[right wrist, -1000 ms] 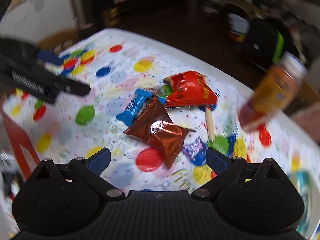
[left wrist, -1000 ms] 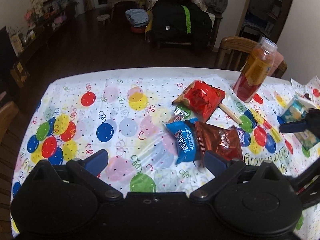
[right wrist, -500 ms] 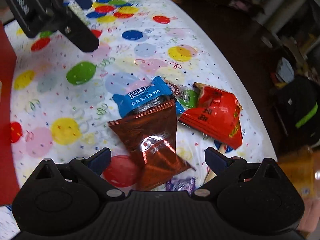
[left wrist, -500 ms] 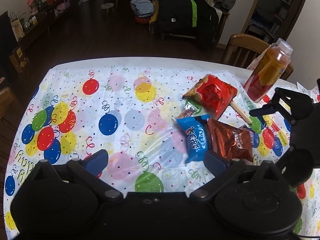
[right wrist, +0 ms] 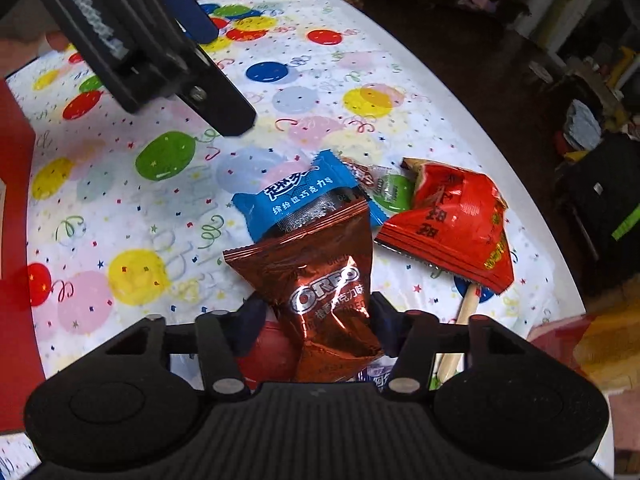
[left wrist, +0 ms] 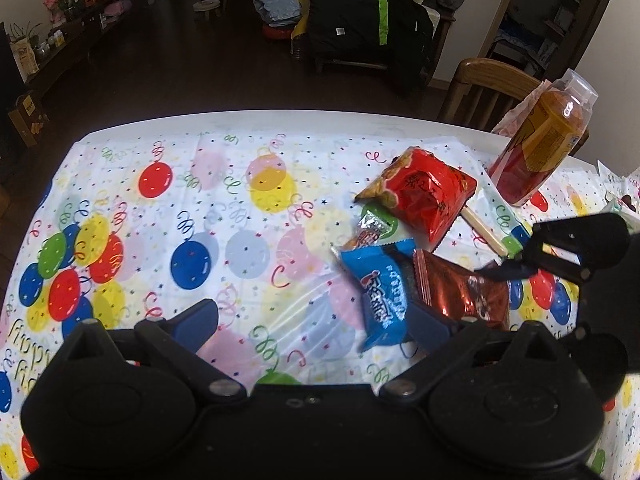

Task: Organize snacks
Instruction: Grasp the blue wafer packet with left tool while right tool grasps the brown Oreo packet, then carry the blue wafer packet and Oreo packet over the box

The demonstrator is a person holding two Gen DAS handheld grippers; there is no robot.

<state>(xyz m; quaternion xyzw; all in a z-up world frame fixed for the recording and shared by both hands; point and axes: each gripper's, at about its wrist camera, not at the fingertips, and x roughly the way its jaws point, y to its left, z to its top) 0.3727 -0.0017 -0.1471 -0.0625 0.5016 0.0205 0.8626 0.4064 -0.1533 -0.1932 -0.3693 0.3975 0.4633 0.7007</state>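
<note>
A brown Oreo packet lies on the balloon tablecloth, and my right gripper is shut on its near end. Partly under it lies a blue Oreo packet. A red snack bag and a small green-and-silver candy lie just beyond. In the left wrist view the blue packet, brown packet and red bag sit right of centre. My left gripper hangs open above the cloth, holding nothing.
An orange drink bottle stands at the back right, near a wooden chair. A wooden stick lies beside the red bag. A red box stands at the left edge of the right wrist view. A purple wrapper peeks from under the brown packet.
My right gripper has swung in over the snack pile, dropped to the brown Oreo packet and shut on it. My left gripper drifted slightly and stayed open.
</note>
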